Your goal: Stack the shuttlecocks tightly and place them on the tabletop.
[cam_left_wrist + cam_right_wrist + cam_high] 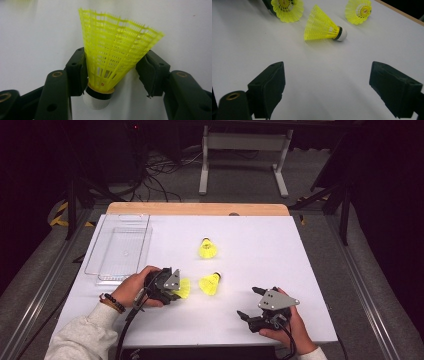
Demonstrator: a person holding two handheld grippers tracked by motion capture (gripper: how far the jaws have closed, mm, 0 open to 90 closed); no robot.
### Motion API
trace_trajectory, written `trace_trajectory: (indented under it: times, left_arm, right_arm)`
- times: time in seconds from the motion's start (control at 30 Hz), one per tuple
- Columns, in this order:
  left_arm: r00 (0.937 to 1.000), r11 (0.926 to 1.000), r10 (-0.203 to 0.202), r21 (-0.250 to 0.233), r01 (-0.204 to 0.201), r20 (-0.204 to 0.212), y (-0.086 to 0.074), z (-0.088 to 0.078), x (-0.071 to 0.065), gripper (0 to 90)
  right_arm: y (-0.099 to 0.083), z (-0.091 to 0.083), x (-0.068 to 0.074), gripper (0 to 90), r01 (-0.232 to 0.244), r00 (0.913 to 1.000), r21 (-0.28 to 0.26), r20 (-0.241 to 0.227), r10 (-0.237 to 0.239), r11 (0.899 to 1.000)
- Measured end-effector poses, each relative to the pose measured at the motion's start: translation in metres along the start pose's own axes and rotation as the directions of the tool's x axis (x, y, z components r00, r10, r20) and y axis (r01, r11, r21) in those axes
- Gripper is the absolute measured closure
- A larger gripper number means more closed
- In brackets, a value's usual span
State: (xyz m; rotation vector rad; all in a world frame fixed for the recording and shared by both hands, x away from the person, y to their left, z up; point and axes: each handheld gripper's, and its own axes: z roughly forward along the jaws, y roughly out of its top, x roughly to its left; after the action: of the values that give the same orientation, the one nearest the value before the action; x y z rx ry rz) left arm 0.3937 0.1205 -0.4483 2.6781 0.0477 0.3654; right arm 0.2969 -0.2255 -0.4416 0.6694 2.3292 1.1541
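Left claw (111,72): squeezing the yellow shuttlecock (113,55) by its skirt.
Right claw (327,87): resting open above the white worktop (324,65).

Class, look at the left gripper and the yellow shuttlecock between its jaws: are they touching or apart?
Touching. In the left gripper view, the left gripper has both black jaws pressed against the mesh skirt of the shuttlecock, one on each side, with no gap visible.

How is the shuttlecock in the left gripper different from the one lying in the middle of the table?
The held shuttlecock sits between the left gripper's closed jaws; the middle shuttlecock lies loose on its side, touching no gripper. The held one sits nearest the clear tray; the middle one lies nearer the open right gripper. Both have yellow mesh skirts and white tips.
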Motion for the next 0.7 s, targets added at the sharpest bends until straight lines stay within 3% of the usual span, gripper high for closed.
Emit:
trace_trajectory:
  times: [0.23, 0.7]
  left_arm:
    - [0.9993, 0.9997, 0.02, -0.013, -0.019, 0.033, -0.0028, -0.0052, 0.0, 45.8]
    - [1.0, 0.9993, 0.002, -0.036, -0.002, -0.009, -0.0026, -0.0071, -0.0011, 29.2]
  right_arm:
    - [0.0, 0.0, -0.0002, 14.5, -0.001, 1.0, -0.001, 0.002, 0.001, 1.0]
    - [0.0002, -0.0005, -0.0001, 14.3, 0.002, 0.9999, -0.002, 0.011, -0.002, 1.0]
